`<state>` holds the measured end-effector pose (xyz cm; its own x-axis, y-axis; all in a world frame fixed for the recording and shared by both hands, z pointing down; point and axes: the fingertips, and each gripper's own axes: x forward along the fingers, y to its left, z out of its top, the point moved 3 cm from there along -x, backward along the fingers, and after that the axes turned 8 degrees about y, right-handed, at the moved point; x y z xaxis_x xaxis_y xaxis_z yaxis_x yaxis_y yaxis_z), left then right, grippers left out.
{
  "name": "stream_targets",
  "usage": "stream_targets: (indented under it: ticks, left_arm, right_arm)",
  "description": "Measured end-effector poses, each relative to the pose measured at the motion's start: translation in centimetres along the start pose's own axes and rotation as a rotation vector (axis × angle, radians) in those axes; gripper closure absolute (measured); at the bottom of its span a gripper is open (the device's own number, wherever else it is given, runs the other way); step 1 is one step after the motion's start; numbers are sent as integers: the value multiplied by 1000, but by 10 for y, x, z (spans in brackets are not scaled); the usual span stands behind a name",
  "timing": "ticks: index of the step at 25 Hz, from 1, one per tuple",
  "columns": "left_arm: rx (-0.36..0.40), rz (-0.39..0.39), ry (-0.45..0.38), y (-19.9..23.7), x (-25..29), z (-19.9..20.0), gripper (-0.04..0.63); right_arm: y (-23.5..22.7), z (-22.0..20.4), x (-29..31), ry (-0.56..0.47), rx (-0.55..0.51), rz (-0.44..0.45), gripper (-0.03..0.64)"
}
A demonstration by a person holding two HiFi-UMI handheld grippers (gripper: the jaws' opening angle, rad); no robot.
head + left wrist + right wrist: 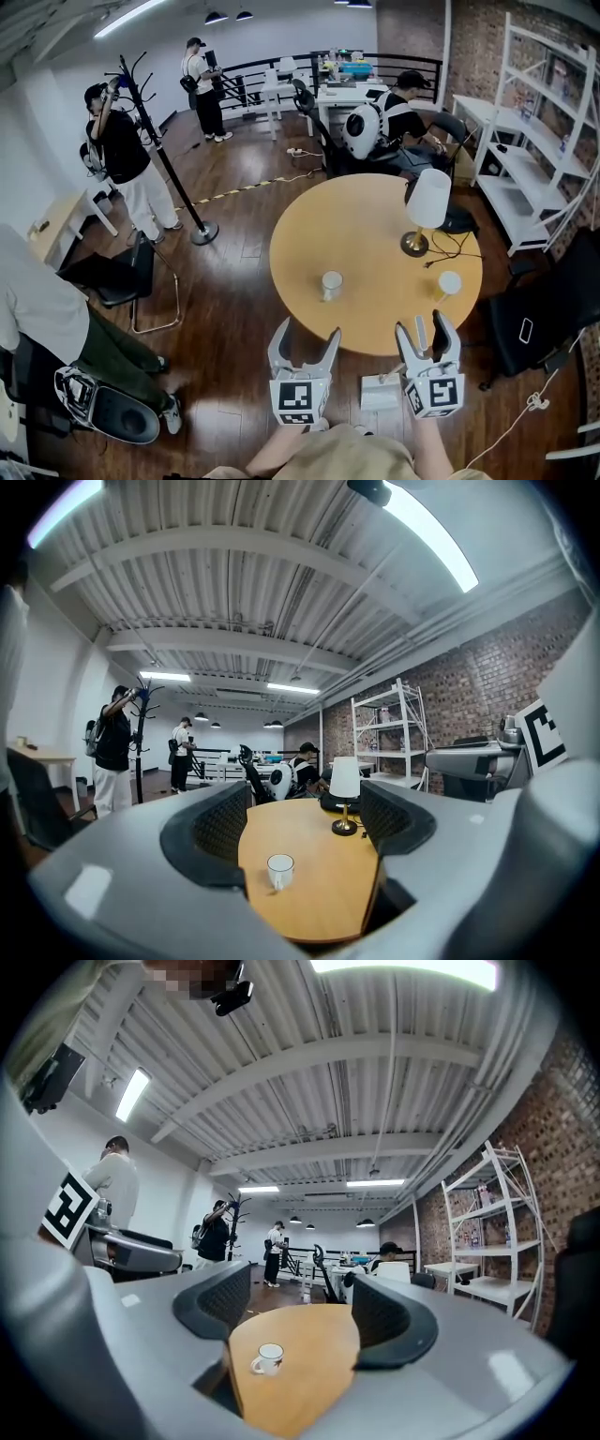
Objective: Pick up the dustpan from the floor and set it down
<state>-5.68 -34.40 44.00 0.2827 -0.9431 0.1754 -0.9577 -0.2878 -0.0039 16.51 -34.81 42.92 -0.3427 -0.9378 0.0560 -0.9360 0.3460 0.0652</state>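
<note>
Grippers hung at the bottom edge of the head view. The left gripper (308, 328) and the right gripper (424, 323) both held their jaws apart with nothing between them. Each was aimed level across the room rather than down, which suggested that no grasp was in hand. At lower centre-right, just left of the right gripper's marker cube, the flat white plastic dustpan (380, 392) appeared to rest on the dark wooden plank floor (234, 300), touched by neither gripper. A thin white stem, apparently its handle, showed between the right jaws from above, though that gripper's own view showed nothing there. Mid-frame, the round yellow wooden table (375, 234) carried a white ceramic cup (331, 284) and a white-shaded brass lamp (428, 199), clear of the work.
</note>
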Motion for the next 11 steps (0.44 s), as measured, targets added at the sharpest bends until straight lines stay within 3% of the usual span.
stream_targets:
  ticks: [11]
  left_arm:
    - [4, 19, -21, 20, -10, -5, 229]
  right_arm:
    - [43, -12, 5, 39, -9, 76, 296]
